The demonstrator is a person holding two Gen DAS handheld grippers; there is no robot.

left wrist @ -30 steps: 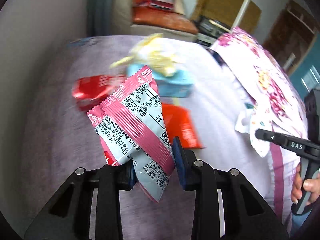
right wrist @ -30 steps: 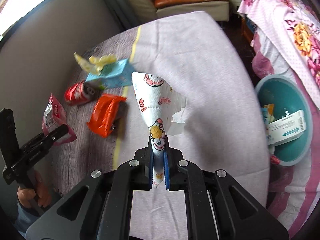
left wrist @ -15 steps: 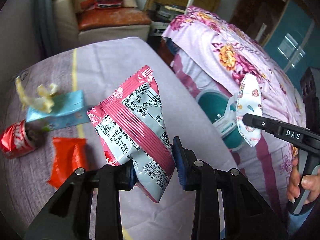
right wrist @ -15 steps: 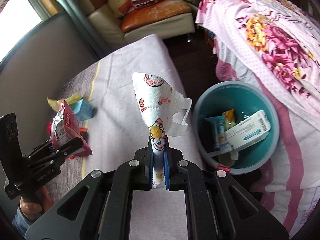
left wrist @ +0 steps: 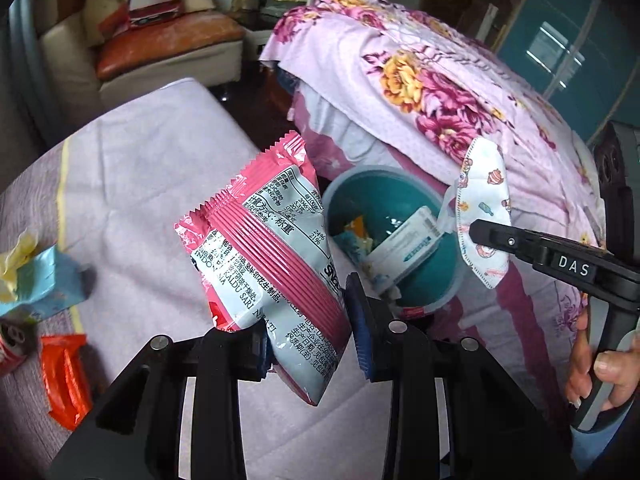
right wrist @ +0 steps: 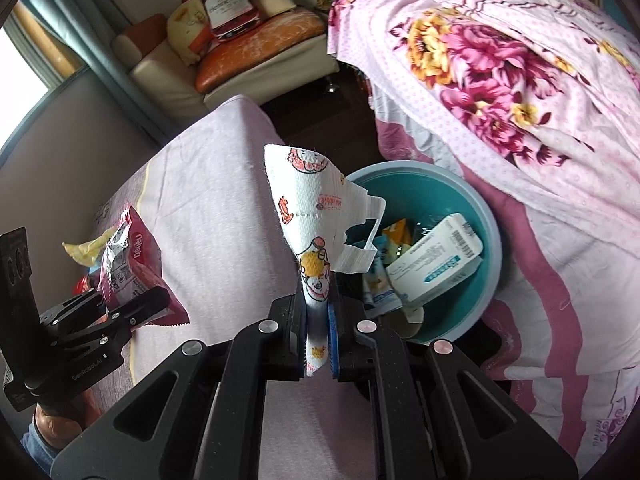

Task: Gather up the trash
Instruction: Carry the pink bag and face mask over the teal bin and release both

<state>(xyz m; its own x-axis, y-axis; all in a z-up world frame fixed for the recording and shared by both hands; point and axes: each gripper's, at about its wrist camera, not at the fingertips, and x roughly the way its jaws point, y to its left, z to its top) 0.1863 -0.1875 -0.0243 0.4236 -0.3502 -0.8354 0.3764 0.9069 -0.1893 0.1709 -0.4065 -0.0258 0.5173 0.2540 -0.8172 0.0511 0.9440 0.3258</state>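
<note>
A pink-and-white snack packet [left wrist: 276, 256] is standing upright, pinched at its lower end. To its right a cartoon-printed paper mask [right wrist: 316, 236] is sticking up, folded. Beyond both, a teal bin [right wrist: 490, 240] is sitting on the floor, holding a white box [right wrist: 434, 260] and what are probably wrappers.

Place: home, bedroom or living room.
Bedding: floral quilt [right wrist: 500, 52]; lilac sheet [left wrist: 152, 152].
Seating: cream sofa [right wrist: 240, 76], orange cushion [right wrist: 260, 48].
Window: curtain [right wrist: 92, 44].
Floor: teal bin [right wrist: 492, 248].
</note>
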